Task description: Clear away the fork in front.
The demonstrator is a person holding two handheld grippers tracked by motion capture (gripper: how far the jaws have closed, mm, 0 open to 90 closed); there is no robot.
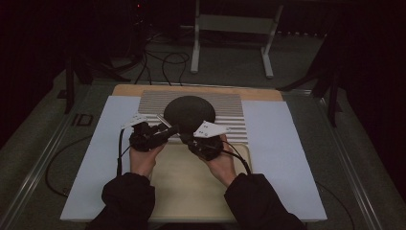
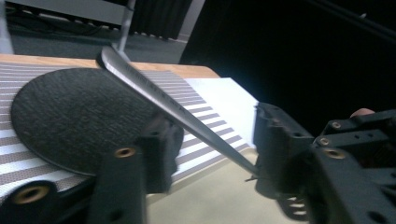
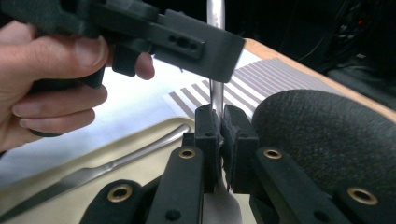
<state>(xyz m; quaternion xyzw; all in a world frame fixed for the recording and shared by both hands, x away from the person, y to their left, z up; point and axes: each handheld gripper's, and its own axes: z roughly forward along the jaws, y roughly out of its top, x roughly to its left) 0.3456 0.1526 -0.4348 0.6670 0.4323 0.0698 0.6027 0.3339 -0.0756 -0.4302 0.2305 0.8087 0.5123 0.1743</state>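
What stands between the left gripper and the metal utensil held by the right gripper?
Nothing visible. The metal utensil, clamped in the right gripper, already runs between the jaws of the left gripper. Whether they press it is unclear.

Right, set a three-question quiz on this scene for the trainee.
1. True or false: the right gripper is shut on the metal utensil.
2. What does the dark round mat lie on? A: the striped cloth. B: the beige tray. C: the floor.
3. What lies flat on the beige tray?
Key: 1 true; 2 A; 3 a second metal utensil.
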